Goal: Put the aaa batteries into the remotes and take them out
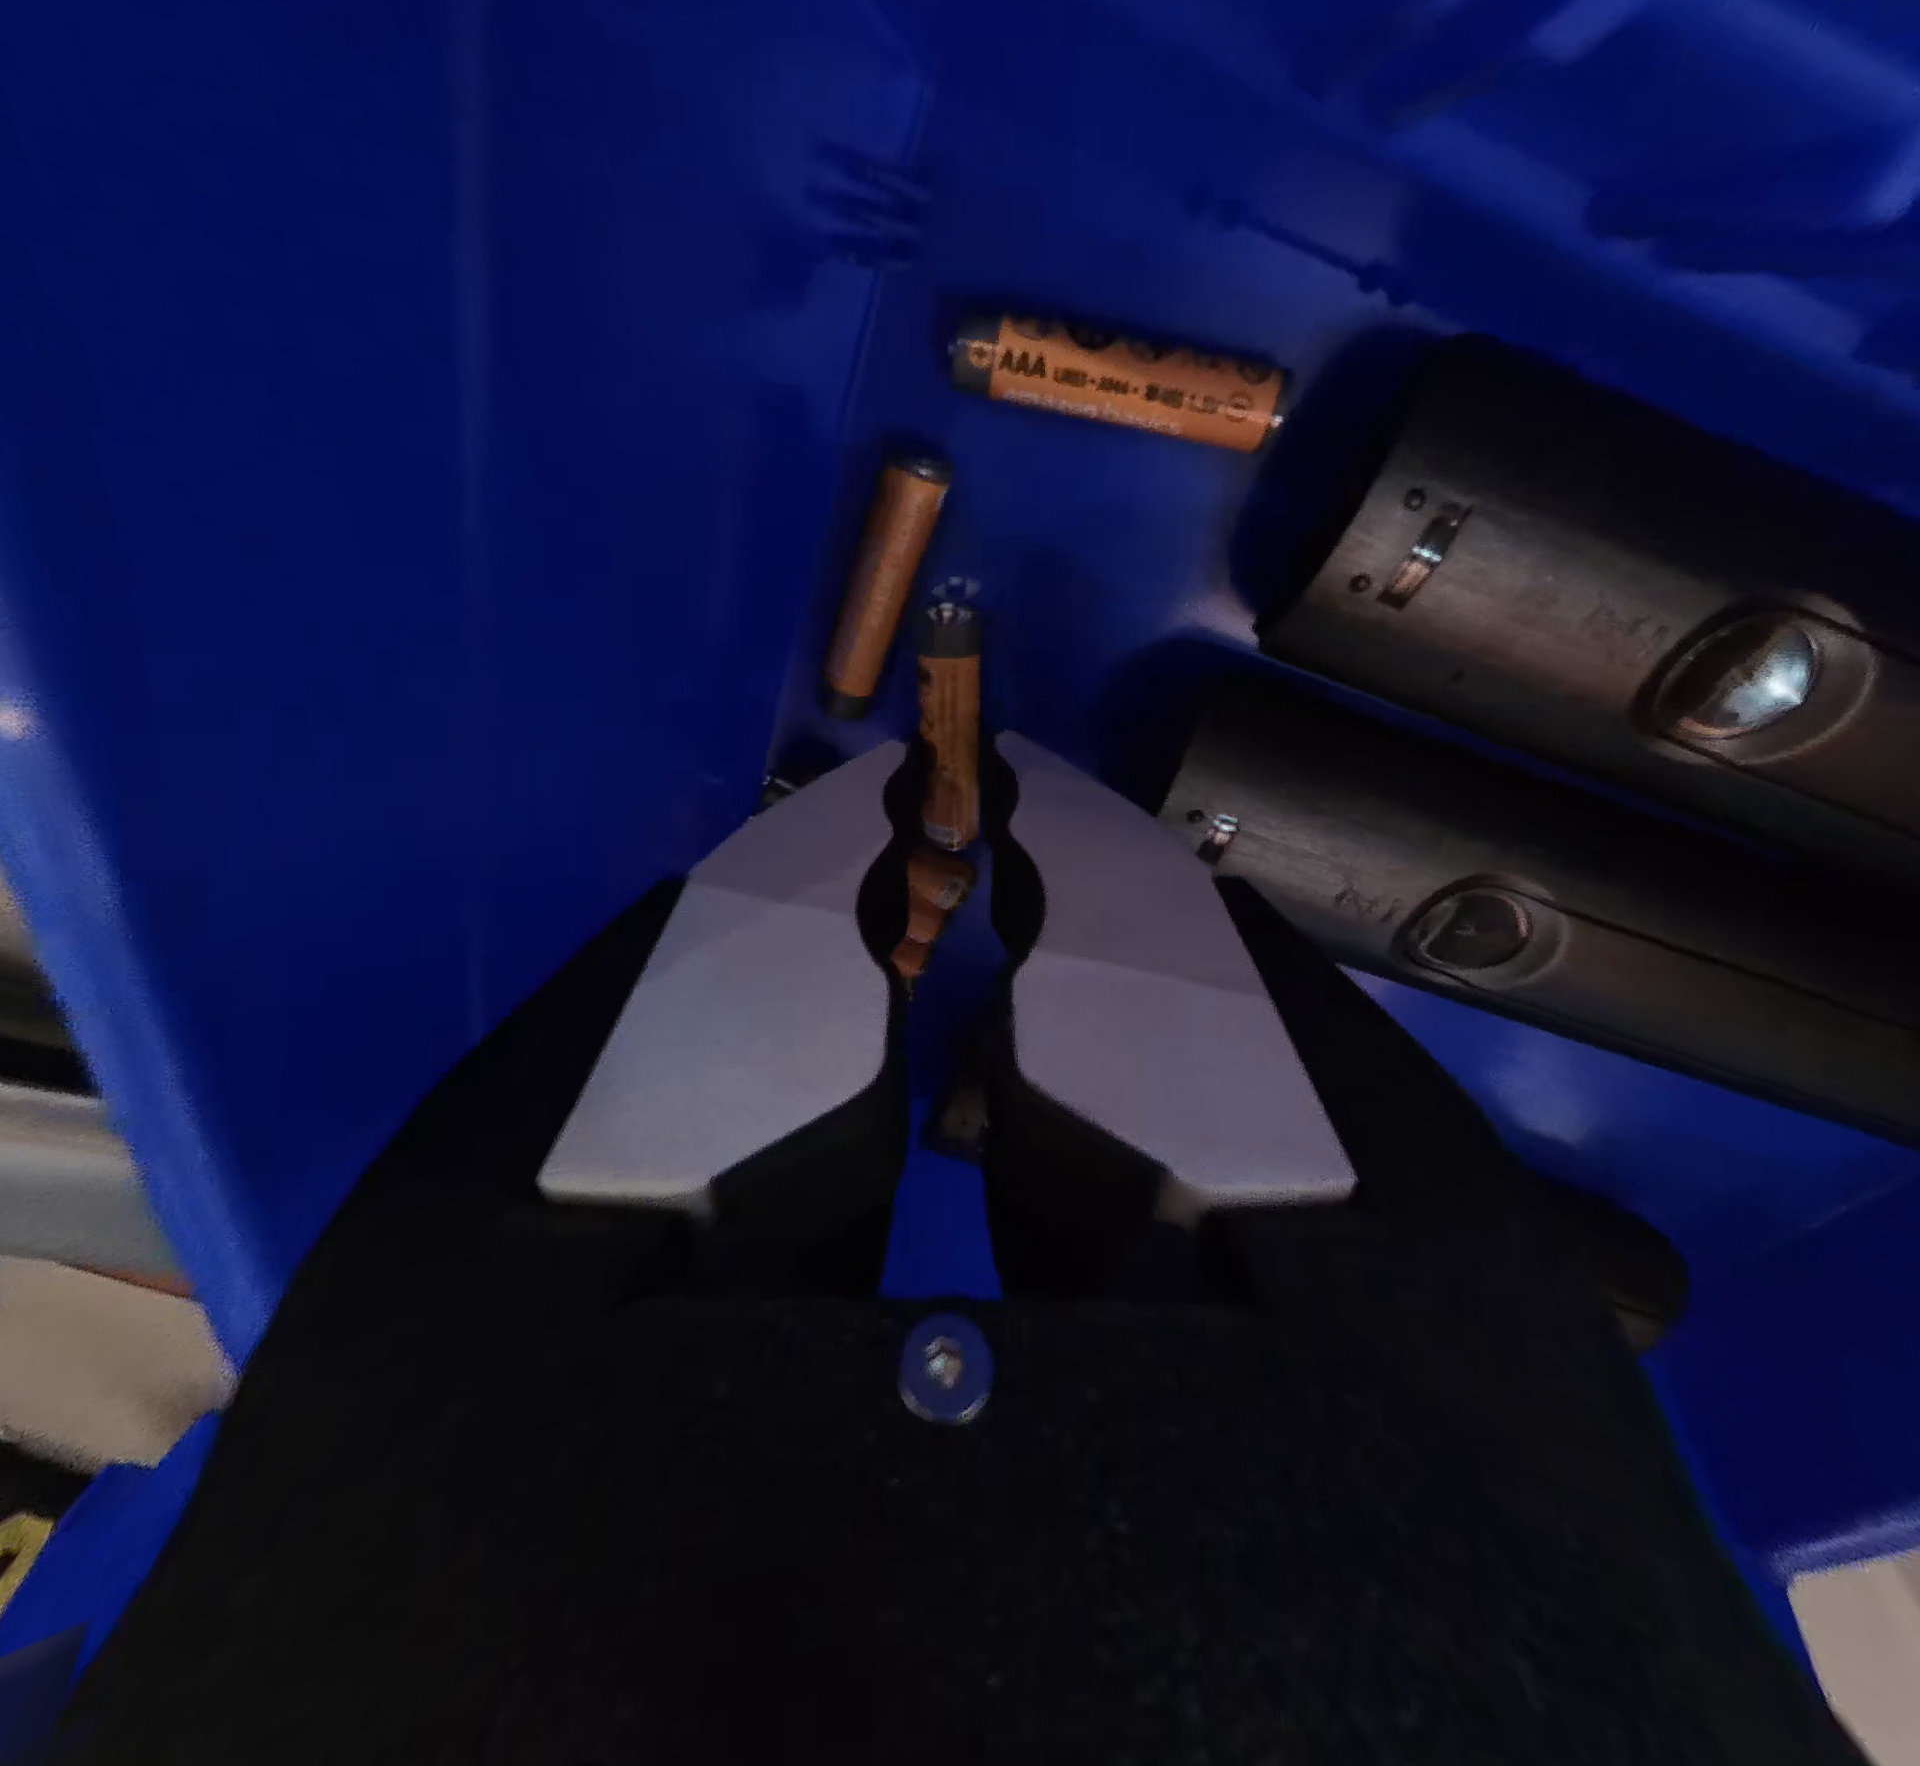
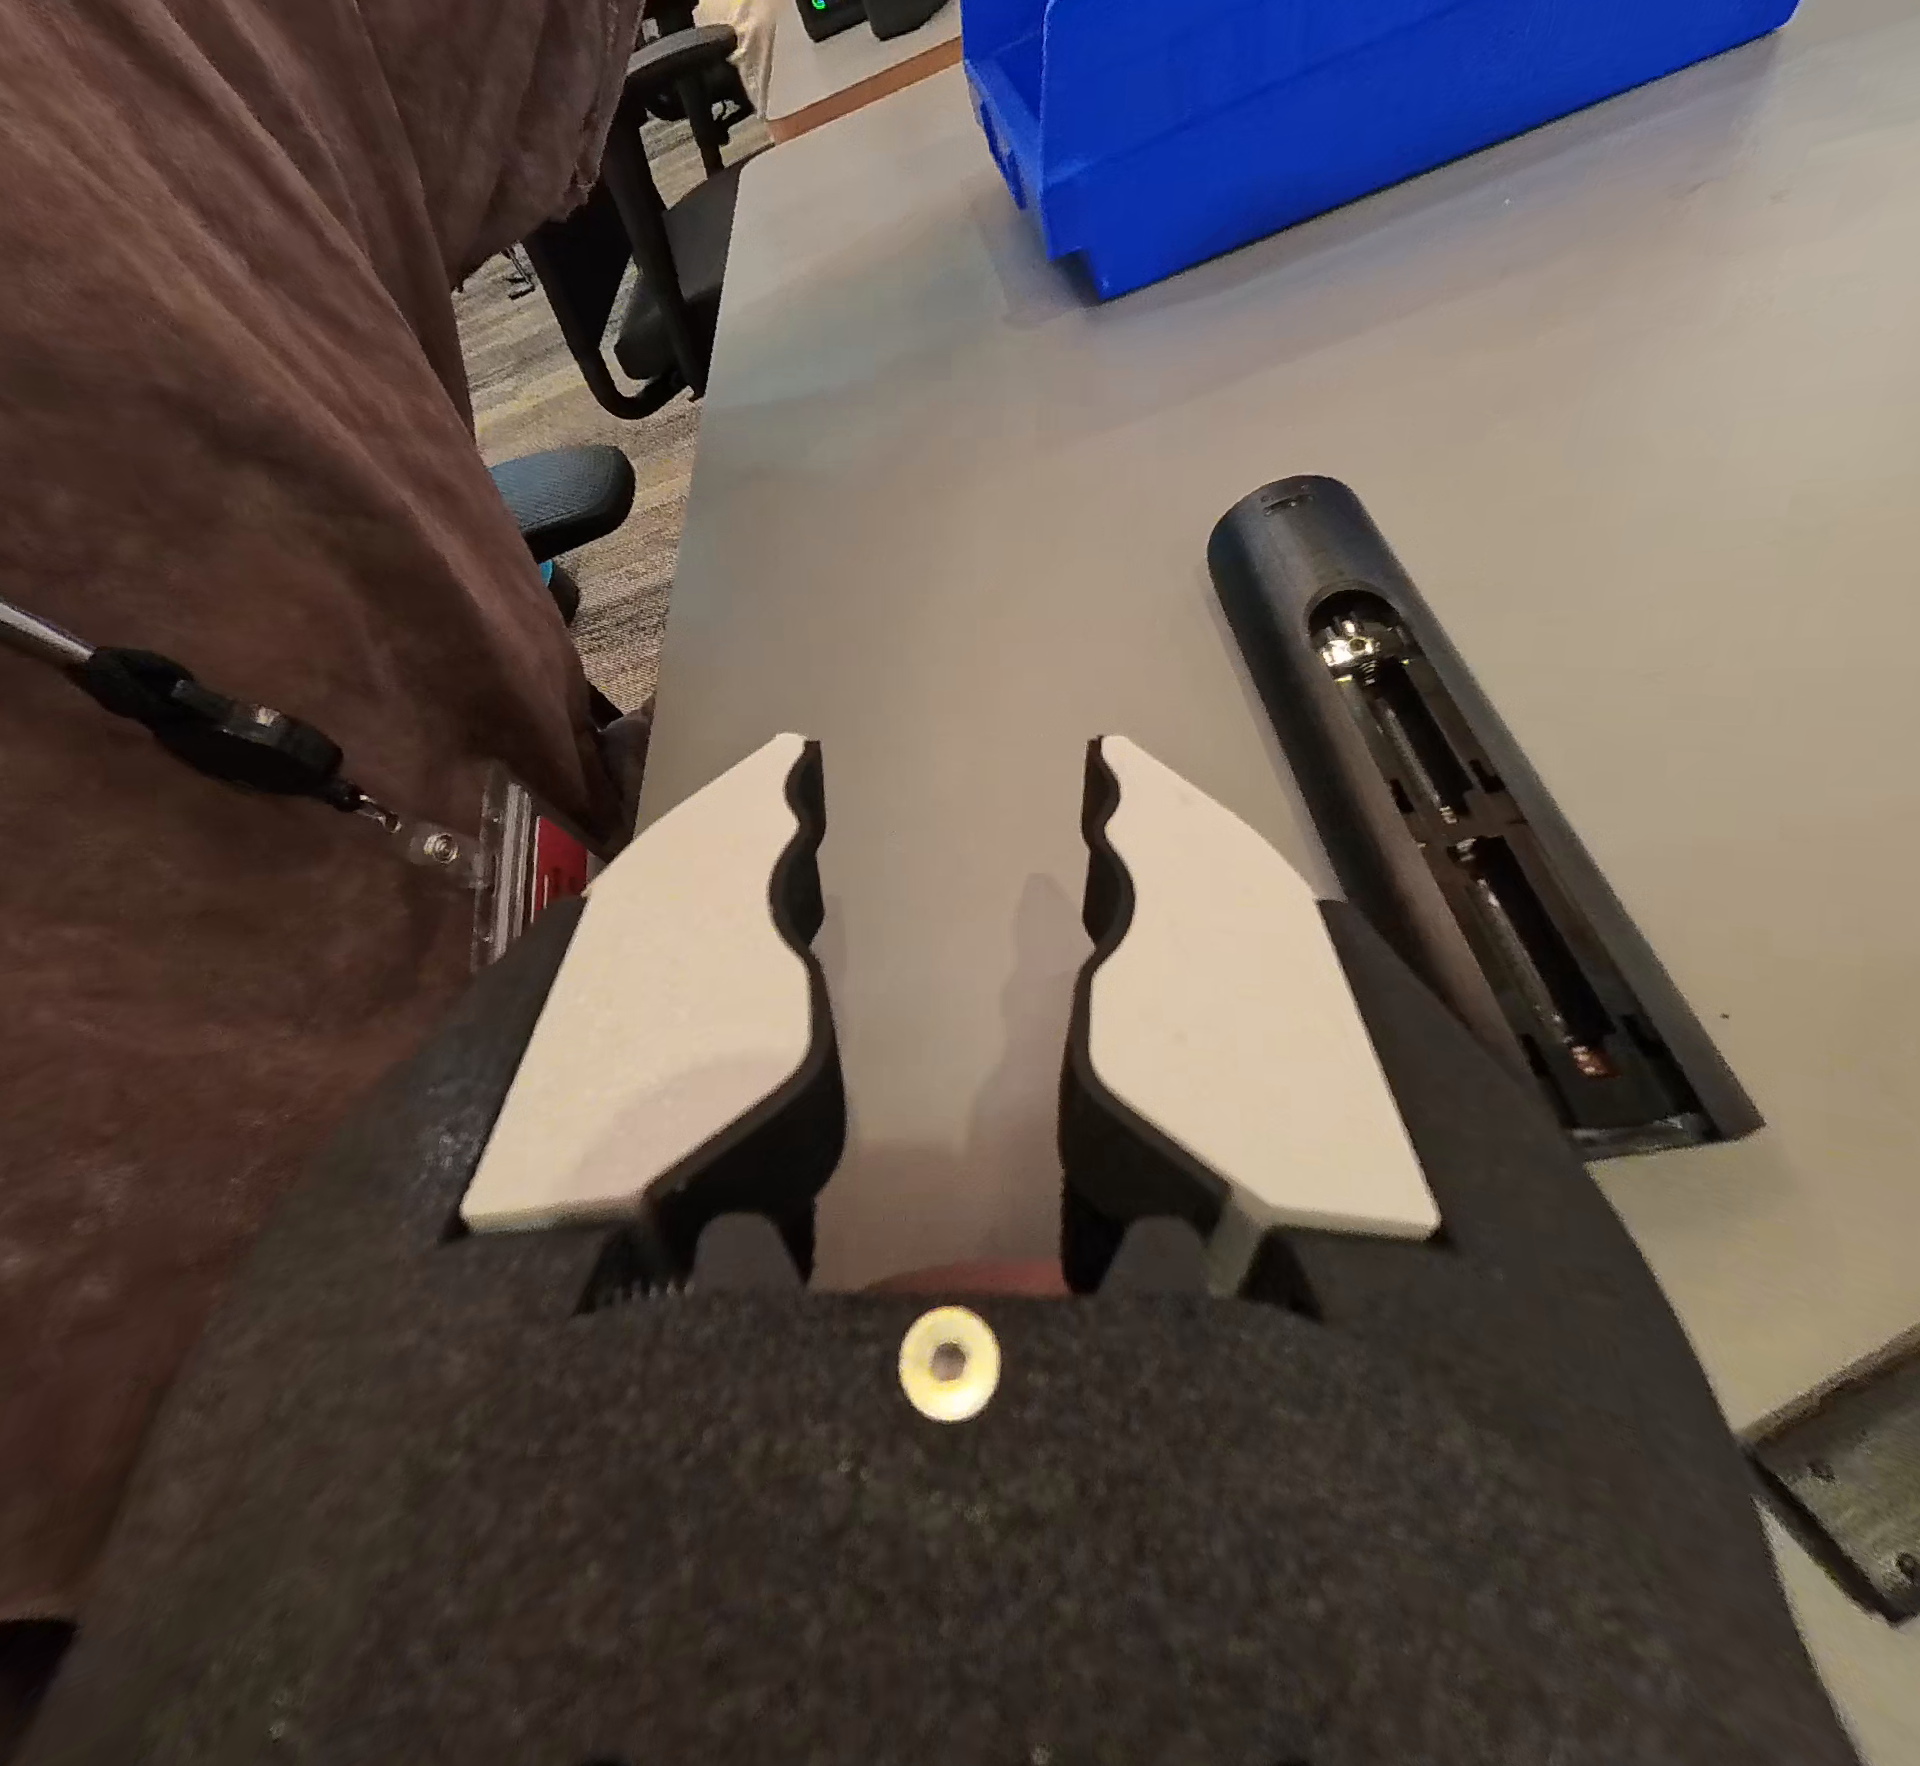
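In the left wrist view my left gripper [image 1: 948, 766] reaches into a blue bin [image 1: 416, 366]. Its fingers are closed on an orange AAA battery [image 1: 948, 677], which sticks out forward past the fingertips. Another orange battery [image 1: 928, 927] lies below the jaws. Two more lie on the bin floor ahead, one [image 1: 883, 573] by the left wall and one [image 1: 1117, 381] farther back. In the right wrist view my right gripper [image 2: 951, 766] is open and empty above the grey table [image 2: 935, 521]. A black remote [image 2: 1455, 802] with its battery compartment uncovered lies just right of it.
Two black remotes [image 1: 1579, 573] [image 1: 1507, 947] lie in the bin at the right of the left gripper. In the right wrist view the blue bin [image 2: 1351, 75] stands at the table's far side. A person in a brown shirt [image 2: 260, 366] stands at the left table edge, with office chairs [image 2: 644, 262] behind. My hands' fingertips stand some 50 cm from each other. My left tips are about 45 cm from the black remote [image 2: 1455, 802], my right tips only 7 cm.
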A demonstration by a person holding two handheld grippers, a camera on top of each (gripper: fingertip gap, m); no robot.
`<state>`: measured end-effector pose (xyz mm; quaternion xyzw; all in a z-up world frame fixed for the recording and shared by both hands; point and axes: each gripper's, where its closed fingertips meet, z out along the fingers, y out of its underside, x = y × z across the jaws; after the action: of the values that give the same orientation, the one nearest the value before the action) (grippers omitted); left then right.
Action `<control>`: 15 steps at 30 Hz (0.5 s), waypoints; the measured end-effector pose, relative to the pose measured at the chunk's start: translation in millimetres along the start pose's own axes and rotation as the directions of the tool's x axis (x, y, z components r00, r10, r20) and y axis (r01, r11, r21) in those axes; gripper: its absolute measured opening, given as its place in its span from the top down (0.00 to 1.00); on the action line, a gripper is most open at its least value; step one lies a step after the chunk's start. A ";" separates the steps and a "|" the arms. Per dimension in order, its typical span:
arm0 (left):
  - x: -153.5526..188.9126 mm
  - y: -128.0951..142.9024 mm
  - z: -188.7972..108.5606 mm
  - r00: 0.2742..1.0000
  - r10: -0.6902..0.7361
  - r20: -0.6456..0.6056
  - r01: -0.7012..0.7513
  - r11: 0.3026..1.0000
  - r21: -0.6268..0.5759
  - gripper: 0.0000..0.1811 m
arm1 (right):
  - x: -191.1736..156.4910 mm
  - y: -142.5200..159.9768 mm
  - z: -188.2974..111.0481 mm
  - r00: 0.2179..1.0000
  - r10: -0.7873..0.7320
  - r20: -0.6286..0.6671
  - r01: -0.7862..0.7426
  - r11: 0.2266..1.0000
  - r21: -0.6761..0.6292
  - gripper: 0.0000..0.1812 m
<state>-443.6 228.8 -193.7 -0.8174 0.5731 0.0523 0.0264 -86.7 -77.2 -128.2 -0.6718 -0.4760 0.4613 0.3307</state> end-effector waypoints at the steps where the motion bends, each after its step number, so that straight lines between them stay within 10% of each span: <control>1: -2.1 -0.8 -1.2 0.999 -0.009 0.031 0.008 1.000 0.018 0.94 | 0.1 -0.8 -1.0 1.000 0.000 -0.002 0.000 1.000 0.004 0.74; 8: 25.4 -28.9 -86.4 0.996 -0.080 0.046 0.063 0.953 0.295 0.94 | 7.6 -15.3 -12.0 0.999 0.018 -0.028 -0.015 0.997 0.081 0.75; 12: 83.4 -111.7 -143.2 0.994 0.100 0.037 -0.106 0.897 0.430 0.94 | 14.9 -23.7 -17.2 0.998 0.039 -0.056 -0.031 0.990 0.134 0.75; 15: 137.8 -181.8 -127.2 0.965 0.261 0.009 -0.246 0.896 0.370 0.94 | 14.0 -19.2 -16.3 0.997 0.024 -0.068 -0.017 0.994 0.112 0.75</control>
<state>-219.2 149.2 -86.4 -0.7173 0.6745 -0.0696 0.1601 -76.2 -57.8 -109.8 -0.6726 -0.4309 0.4670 0.3791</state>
